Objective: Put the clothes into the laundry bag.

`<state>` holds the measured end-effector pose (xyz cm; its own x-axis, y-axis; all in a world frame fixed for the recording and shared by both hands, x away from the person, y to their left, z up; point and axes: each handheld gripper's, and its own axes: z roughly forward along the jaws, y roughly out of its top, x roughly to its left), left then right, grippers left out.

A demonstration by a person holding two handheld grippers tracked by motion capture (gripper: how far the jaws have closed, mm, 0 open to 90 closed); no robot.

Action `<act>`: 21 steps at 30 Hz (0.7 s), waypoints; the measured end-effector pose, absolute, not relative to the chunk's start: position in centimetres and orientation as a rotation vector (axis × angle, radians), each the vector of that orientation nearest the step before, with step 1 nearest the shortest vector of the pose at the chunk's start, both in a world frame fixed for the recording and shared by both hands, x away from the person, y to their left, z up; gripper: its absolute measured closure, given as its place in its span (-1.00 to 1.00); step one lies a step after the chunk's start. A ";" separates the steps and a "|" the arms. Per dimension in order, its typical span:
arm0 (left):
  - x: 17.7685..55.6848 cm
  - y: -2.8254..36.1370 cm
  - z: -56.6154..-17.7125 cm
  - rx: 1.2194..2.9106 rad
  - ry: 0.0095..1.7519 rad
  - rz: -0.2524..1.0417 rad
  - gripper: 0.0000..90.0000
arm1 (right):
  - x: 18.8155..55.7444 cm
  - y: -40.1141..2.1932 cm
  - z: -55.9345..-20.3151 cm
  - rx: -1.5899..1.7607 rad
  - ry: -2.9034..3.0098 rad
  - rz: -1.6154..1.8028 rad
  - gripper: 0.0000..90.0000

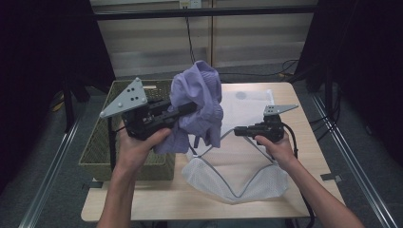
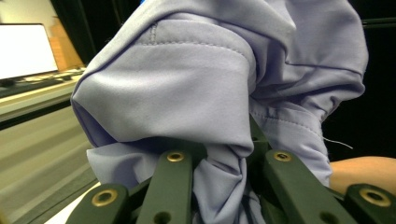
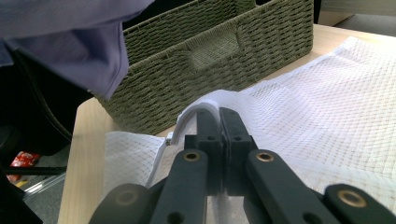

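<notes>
- Above the table [image 1: 157,209], the left gripper [image 1: 190,108] had its jaws clamped on a bunched purple shirt [image 1: 199,102], lifted between the wicker basket [image 1: 97,147] and the white mesh bag [image 1: 237,175].
- Right gripper [image 1: 236,131] was pinched shut on the bag's zipped rim, likely holding the mouth up so the shirt could drop in.
- Left gripper view gave the close grip: shirt [image 2: 205,93] gathered between the jaws.
- Right gripper view caught the bag's [image 3: 327,102] edge folded in the closed jaws and the basket [image 3: 224,51] right behind.
</notes>
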<state>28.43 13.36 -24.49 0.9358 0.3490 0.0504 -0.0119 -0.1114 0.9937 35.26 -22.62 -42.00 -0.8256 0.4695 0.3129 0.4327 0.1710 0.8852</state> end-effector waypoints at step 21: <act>28.6 8.9 -28.5 1.791 0.235 0.183 0.74 | 35.1 -22.5 -42.0 0.911 2.386 1.776 0.98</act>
